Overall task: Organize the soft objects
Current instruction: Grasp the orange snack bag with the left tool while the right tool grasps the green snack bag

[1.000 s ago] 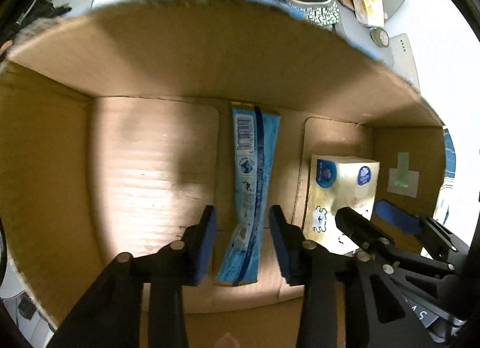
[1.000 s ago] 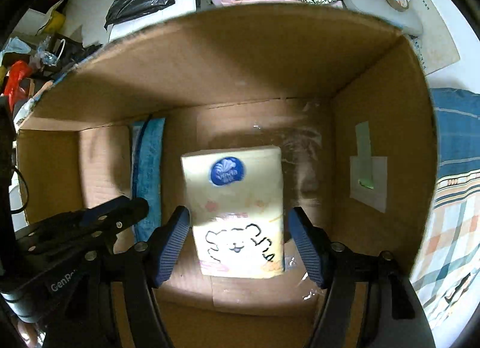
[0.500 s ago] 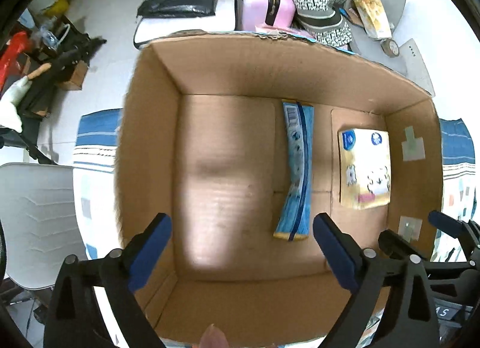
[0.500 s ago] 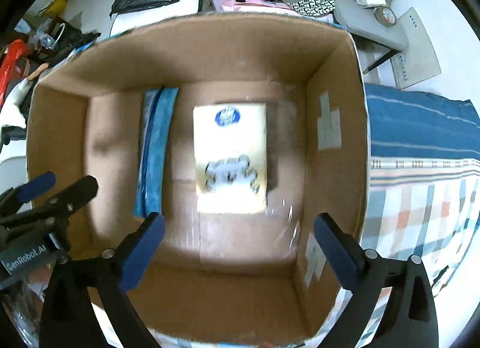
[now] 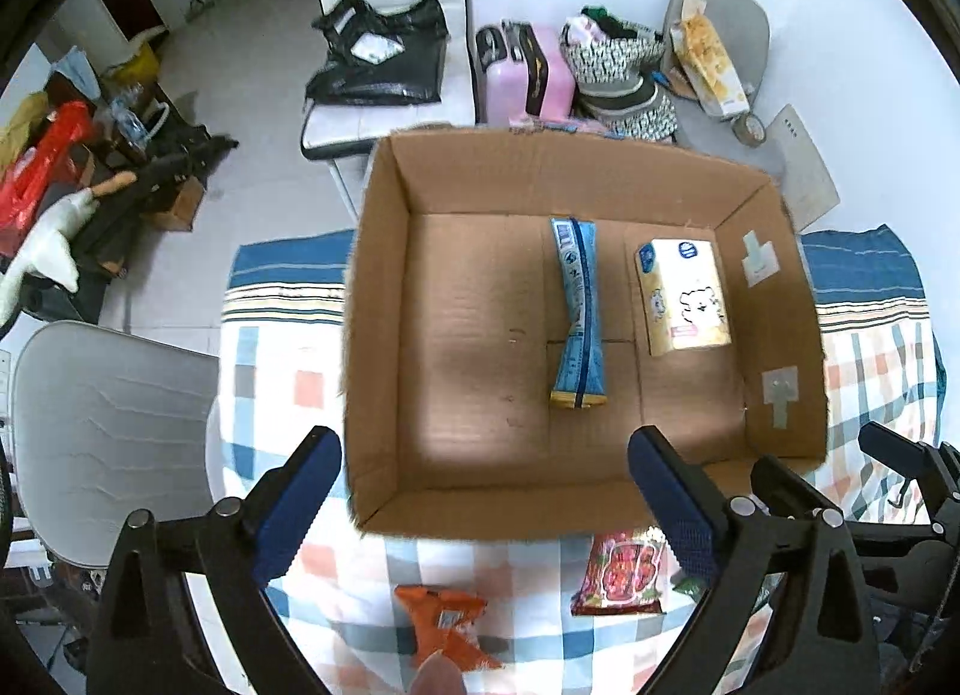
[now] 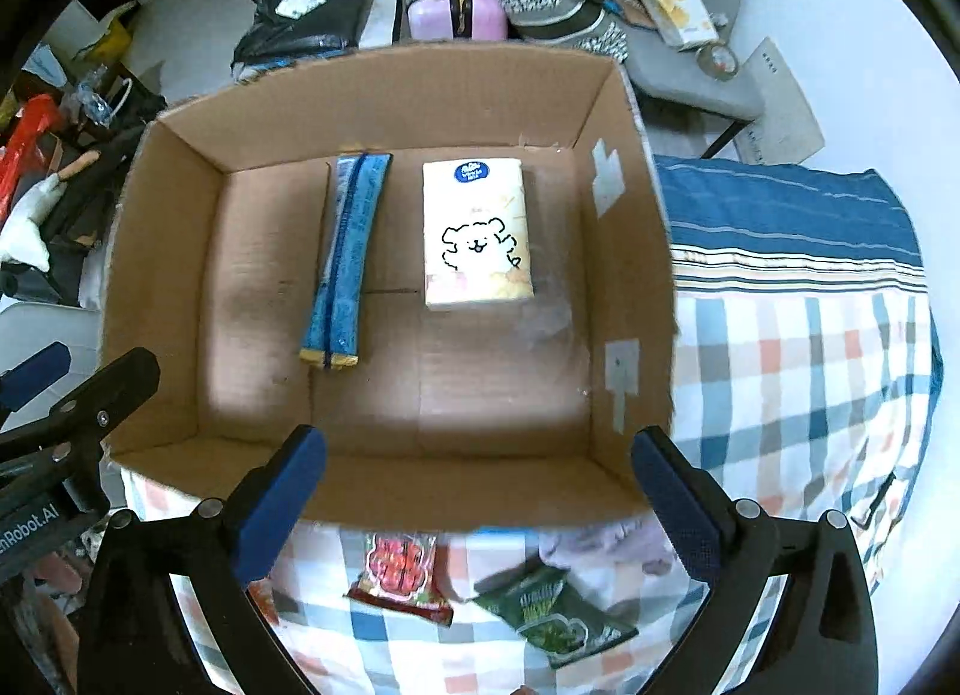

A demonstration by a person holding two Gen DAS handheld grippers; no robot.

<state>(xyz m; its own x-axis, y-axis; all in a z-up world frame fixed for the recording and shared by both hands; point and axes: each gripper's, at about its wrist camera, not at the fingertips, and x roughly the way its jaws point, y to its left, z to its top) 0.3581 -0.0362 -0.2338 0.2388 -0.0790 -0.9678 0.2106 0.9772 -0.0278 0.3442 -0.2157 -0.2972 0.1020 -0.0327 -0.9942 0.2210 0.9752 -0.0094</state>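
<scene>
An open cardboard box [image 5: 384,299] [image 6: 630,251] stands on a checked cloth. Inside lie a long blue packet [image 5: 577,314] [image 6: 347,251] and a cream tissue pack with a bear drawing [image 5: 684,296] [image 6: 477,233], side by side. My left gripper [image 5: 486,509] is open and empty, above the box's near wall. My right gripper [image 6: 480,506] is open and empty, also above the near wall. On the cloth in front of the box lie a red snack packet [image 5: 621,572] [image 6: 399,575], an orange packet [image 5: 447,626] and a green packet [image 6: 549,614].
A checked cloth [image 6: 798,371] covers the table. A white seat [image 5: 102,431] stands at the left. Behind the box are a white chair with a black bag [image 5: 384,65], a pink suitcase [image 5: 528,74] and a grey chair with clutter [image 6: 666,5].
Both grippers opened wide, letting go of the blue packet and the tissue pack, and drew up and back out of the box. The packets in front of the box came into view.
</scene>
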